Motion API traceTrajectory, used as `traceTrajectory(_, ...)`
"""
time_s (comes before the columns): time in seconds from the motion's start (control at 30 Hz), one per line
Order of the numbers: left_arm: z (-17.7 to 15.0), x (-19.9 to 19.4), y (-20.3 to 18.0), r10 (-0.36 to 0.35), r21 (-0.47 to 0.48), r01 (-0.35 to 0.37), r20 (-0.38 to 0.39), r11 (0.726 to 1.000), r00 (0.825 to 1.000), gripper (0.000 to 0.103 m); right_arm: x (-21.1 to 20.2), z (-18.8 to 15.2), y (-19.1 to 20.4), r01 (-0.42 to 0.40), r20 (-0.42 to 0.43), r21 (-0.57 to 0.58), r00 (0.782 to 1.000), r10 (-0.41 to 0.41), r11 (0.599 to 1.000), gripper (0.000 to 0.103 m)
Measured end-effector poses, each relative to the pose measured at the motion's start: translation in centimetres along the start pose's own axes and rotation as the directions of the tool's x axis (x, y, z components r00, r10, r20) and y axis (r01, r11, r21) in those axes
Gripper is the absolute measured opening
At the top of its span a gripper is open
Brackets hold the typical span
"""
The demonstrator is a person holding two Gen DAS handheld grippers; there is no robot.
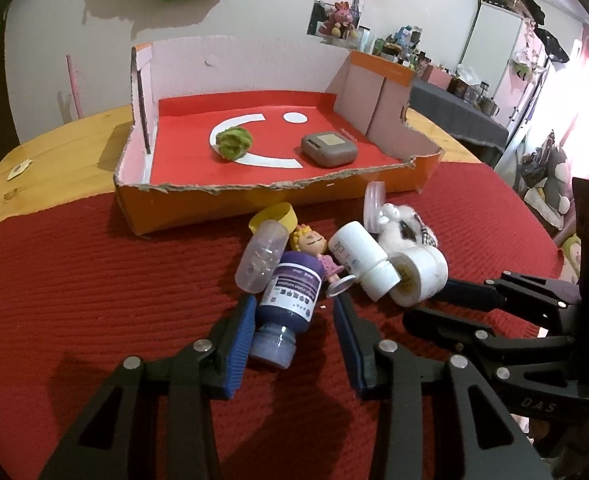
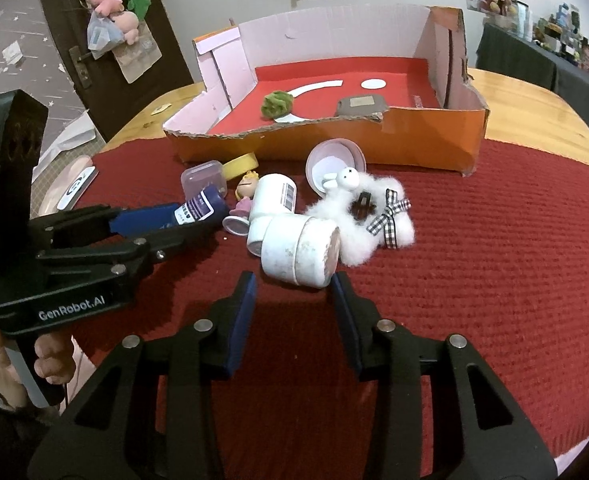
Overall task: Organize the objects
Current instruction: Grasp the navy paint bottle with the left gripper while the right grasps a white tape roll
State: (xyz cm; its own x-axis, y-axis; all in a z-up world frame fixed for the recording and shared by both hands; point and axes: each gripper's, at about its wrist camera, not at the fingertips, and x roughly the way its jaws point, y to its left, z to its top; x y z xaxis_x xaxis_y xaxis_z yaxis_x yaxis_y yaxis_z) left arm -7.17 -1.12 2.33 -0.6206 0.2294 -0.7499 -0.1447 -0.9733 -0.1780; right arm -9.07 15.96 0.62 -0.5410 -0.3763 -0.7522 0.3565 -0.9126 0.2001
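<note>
A round wooden bench (image 1: 66, 136) carries a red knitted mat (image 1: 94, 288) and, toward its far edge, a torn orange cardboard box (image 1: 222, 204). The box has a red floor, and on it lie a green fuzzy ball (image 1: 234, 142) and, well apart to the right, a grey-brown case (image 1: 329, 149).

On the mat just in front of the box's near wall lies a heap of small things. It holds a dark blue bottle (image 1: 290, 292) on its side, a clear plastic capsule (image 1: 260, 256), a strip of yellow tape (image 1: 274, 216), a small doll (image 1: 314, 246), a white pill bottle (image 1: 360, 258), a fat white jar (image 2: 300, 250), a pink lid (image 2: 334, 164) and a white fluffy toy (image 2: 364, 216) with a checked bow.

The left claw (image 1: 294, 316) stands partly open around the blue bottle. Its left blue finger lies against the bottle's side, while its right one stands a little off, beside the doll's base. It does not clamp the bottle.

The right claw (image 2: 294, 292) is also partly open, its fingers on either side of the near end of the white jar. The right fingertip (image 2: 340, 284) is just at the jar's rim and the left one is apart from it, so the jar is not yet gripped.

A hand (image 2: 50, 360) holds the left claw's handle at the bench's near left edge.
</note>
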Motion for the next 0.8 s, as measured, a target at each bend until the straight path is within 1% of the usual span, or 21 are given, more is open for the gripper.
traceTrajectory(0.13, 0.1, 0.2, 0.2, -0.002, -0.008, 0.002, -0.007, 1.0, 1.0, 0.042, 0.2, 0.4, -0.1, 0.0, 0.008, 0.004, 1.0, 0.0, 1.0, 0.037)
traceTrajectory(0.2, 0.1, 0.3, 0.3, -0.001, -0.01, 0.0, -0.008, 1.0, 1.0, 0.038, 0.4, 0.6, -0.2, 0.002, 0.009, 0.005, 1.0, -0.002, 1.0, 0.037)
traceTrajectory(0.33, 0.2, 0.5, 0.4, -0.001, -0.016, 0.001, -0.011, 1.0, 1.0, 0.036, 0.7, 1.1, -0.3, 0.002, 0.013, 0.007, 1.0, -0.002, 1.0, 0.037)
traceTrajectory(0.47, 0.2, 0.5, 0.6, 0.0, -0.021, 0.0, -0.011, 1.0, 1.0, 0.029, 0.9, 1.5, -0.3, 0.007, 0.017, 0.002, 1.0, -0.007, 1.0, 0.037)
traceTrajectory(0.53, 0.2, 0.5, 0.8, -0.006, -0.029, 0.006, -0.011, 1.0, 1.0, 0.029, 1.0, 1.6, -0.3, 0.01, 0.02, 0.0, 1.0, -0.01, 1.0, 0.037)
traceTrajectory(0.63, 0.2, 0.4, 0.9, -0.011, -0.036, 0.01, -0.01, 0.999, 1.0, 0.029, 1.0, 1.6, -0.2, 0.021, 0.025, -0.011, 0.999, -0.021, 1.0, 0.034)
traceTrajectory(0.8, 0.2, 0.3, 0.9, -0.013, -0.041, 0.013, -0.006, 0.999, 1.0, 0.029, 0.8, 1.4, -0.2, 0.018, 0.032, -0.013, 0.999, -0.018, 1.0, 0.032)
